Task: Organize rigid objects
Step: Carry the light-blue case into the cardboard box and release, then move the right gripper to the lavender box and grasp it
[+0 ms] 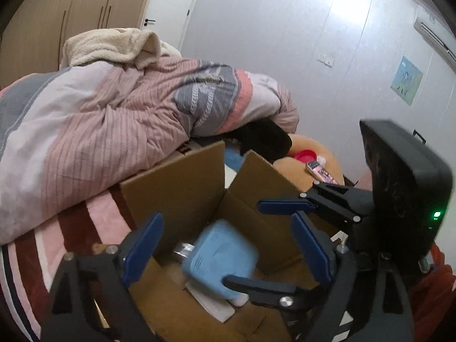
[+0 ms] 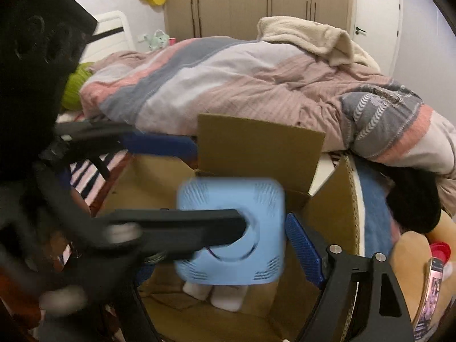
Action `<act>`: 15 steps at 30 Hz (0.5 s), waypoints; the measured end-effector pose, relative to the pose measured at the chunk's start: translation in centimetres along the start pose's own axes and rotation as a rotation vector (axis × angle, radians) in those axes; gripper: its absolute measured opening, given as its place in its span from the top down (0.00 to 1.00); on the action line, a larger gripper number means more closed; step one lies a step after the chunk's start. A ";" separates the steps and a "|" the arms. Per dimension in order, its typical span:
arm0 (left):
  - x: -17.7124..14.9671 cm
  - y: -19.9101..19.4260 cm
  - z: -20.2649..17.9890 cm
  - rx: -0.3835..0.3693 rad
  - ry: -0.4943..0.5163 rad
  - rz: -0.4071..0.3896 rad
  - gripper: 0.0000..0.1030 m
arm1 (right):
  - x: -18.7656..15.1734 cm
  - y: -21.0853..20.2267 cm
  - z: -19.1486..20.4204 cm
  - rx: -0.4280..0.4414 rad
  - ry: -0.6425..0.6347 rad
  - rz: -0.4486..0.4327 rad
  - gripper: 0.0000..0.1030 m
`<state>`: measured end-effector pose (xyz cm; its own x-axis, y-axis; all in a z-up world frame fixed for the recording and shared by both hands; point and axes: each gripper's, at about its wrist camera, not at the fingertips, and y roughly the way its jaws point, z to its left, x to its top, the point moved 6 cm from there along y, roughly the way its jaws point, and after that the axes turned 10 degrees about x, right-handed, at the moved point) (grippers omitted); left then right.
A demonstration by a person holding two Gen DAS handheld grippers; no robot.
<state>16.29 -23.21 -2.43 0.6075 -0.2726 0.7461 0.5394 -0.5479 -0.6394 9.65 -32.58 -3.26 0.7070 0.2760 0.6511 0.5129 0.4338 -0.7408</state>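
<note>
Left wrist view: a pale blue plastic box [image 1: 221,259], square with rounded corners and fine ribbed vents, lies inside an open brown corrugated cardboard box [image 1: 182,176], between the blue ridged pads of the left hand-held gripper [image 1: 228,252], whose jaws stand wide and clear of it. White feet show under the blue casing, beside a flat white slab [image 1: 211,305]. From the right wrist, the same blue box [image 2: 230,230] shows a circular recessed face. The right hand-held gripper [image 2: 222,256] is spread wide too; only one pad is plain, and touching cannot be judged through the blur. A quilted pink and grey duvet [image 1: 94,119] and a fluffy cream blanket [image 1: 114,47] are heaped on the bed behind
</note>
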 end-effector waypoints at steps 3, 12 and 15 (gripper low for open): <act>-0.1 -0.9 1.1 0.032 -0.008 -0.007 0.13 | -0.1 -0.3 -0.2 0.003 0.006 -0.003 0.17; -1.6 -7.7 5.9 0.175 -0.075 -0.143 0.13 | 1.3 -1.0 4.0 0.089 -0.041 -0.068 0.17; -2.8 -10.6 8.5 0.265 -0.090 -0.167 0.12 | 1.9 -0.9 7.4 0.144 -0.105 -0.101 0.17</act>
<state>13.82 -9.94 0.61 0.5405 -0.1183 0.8330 0.7620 -0.3510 -0.5442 6.97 -26.09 -0.11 0.5973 0.3095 0.7399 0.4983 0.5797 -0.6447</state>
